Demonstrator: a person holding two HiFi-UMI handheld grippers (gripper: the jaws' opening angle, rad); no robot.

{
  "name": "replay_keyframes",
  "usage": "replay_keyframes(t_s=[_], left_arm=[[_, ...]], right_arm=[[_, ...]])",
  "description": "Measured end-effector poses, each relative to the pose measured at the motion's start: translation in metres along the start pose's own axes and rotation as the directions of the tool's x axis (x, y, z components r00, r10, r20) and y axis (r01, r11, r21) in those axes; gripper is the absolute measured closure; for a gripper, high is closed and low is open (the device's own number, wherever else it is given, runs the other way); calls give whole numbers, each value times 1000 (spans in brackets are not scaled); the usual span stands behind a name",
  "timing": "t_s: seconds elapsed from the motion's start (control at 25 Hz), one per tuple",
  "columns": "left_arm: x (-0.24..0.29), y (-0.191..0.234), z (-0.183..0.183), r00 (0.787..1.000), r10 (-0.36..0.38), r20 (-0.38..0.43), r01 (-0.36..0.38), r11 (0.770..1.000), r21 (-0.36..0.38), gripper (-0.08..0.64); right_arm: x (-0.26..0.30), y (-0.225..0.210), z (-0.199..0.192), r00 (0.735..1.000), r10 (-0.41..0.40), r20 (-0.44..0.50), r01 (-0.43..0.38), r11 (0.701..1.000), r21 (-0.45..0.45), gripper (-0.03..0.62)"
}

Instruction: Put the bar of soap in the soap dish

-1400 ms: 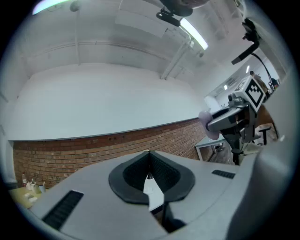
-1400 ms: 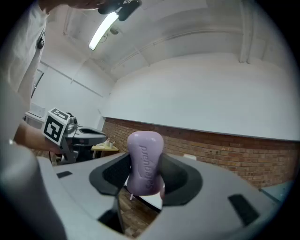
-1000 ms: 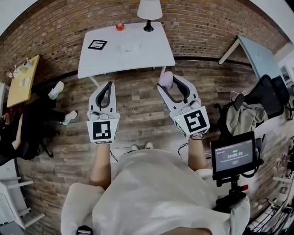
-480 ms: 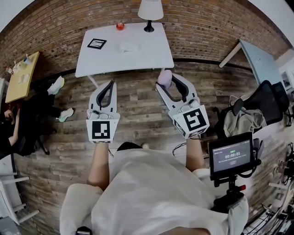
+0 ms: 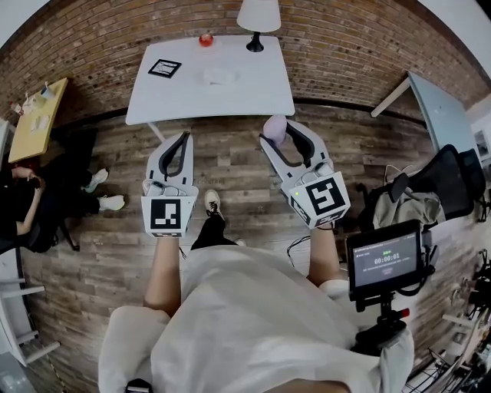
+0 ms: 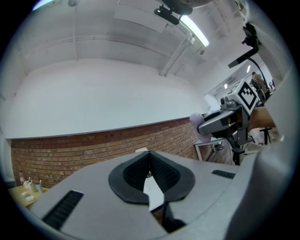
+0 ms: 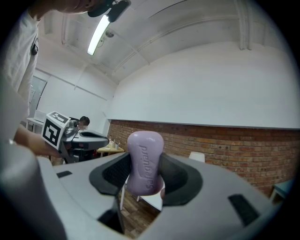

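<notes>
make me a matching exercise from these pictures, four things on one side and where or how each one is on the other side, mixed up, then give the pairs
Things:
1. bar of soap
2. left gripper
3. lamp
4. black-bordered card

Places or states:
A. stands at the far edge of the white table
B. lies flat on the table's left part
C. clamped between the jaws of the right gripper
D. shut, with nothing in it

Pairs: 1-C, 2-D, 3-A, 4-B

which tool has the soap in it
The right tool: a purple bar of soap is clamped between its jaws. The left tool is shut, empty.
</notes>
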State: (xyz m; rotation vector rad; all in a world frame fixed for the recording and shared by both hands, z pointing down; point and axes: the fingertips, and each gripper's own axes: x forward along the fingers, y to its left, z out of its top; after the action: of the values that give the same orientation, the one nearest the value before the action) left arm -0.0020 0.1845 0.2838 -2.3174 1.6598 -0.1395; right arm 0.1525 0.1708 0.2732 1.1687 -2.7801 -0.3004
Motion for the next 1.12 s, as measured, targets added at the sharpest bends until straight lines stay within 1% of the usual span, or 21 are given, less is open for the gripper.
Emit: replay_keyframes(t_s=[0.12, 0.24, 0.32, 0.6, 0.8, 1.12], left_arm=[[21, 7, -13, 1000, -1, -13, 1, 1000, -9, 552], [57, 24, -35, 1000, -4, -31, 3, 1000, -23, 552], [69, 32, -40, 999, -2, -34, 1, 1000, -28, 552], [69, 39, -37, 1000, 6, -23, -7, 999, -35, 552], [80, 43, -43, 1000, 5, -25, -5, 999, -34, 552], [153, 97, -74, 998, -21, -53, 18, 997, -68, 552]], right_arm=[[20, -14, -11, 1000, 7, -10, -7, 1000, 9, 397], [56, -35, -27, 999, 15, -30, -14, 1000, 17, 397], [69, -41, -29, 999, 20, -35, -19, 1000, 15, 397], [72, -41, -22, 999, 20, -32, -20, 1000, -2, 397], [81, -46, -28, 999, 23, -38, -23, 1000, 1, 397], [170, -78, -38, 997, 32, -75, -31, 999, 14, 397]])
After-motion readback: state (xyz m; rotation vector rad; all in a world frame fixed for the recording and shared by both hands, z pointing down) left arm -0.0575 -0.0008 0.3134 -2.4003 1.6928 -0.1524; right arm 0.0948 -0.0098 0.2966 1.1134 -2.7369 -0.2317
